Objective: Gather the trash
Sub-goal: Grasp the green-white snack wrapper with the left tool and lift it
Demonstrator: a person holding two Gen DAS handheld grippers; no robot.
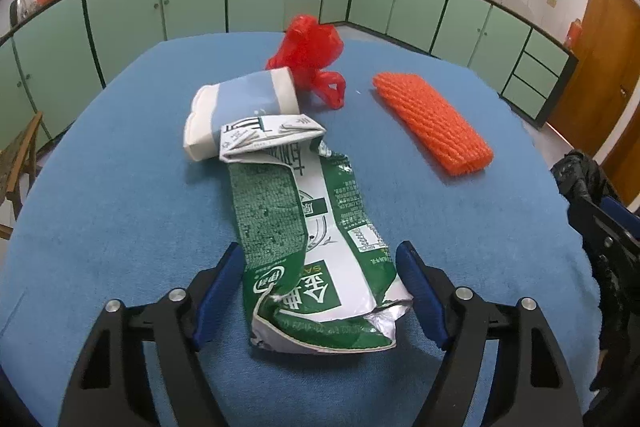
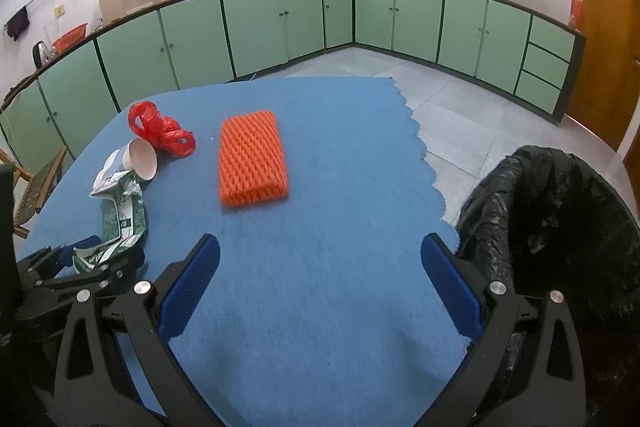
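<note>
The left tool (image 1: 320,291) points steeply down at the near edge of the blue tabletop (image 1: 120,187). Its fingers stand on both sides of the flattened green carton (image 1: 312,247), not clearly pressing it, so it is released. Behind the carton lie a paper cup (image 1: 240,107), a red plastic bag (image 1: 312,59) and an orange foam net (image 1: 432,123). The right tool (image 2: 320,267) tilts down over bare cloth, spread wide and empty, beside the black-lined bin (image 2: 552,227) at the right edge.

Black-framed tongs (image 1: 320,291) — blue pads (image 1: 420,291), 2 silver screws per arm.
</note>
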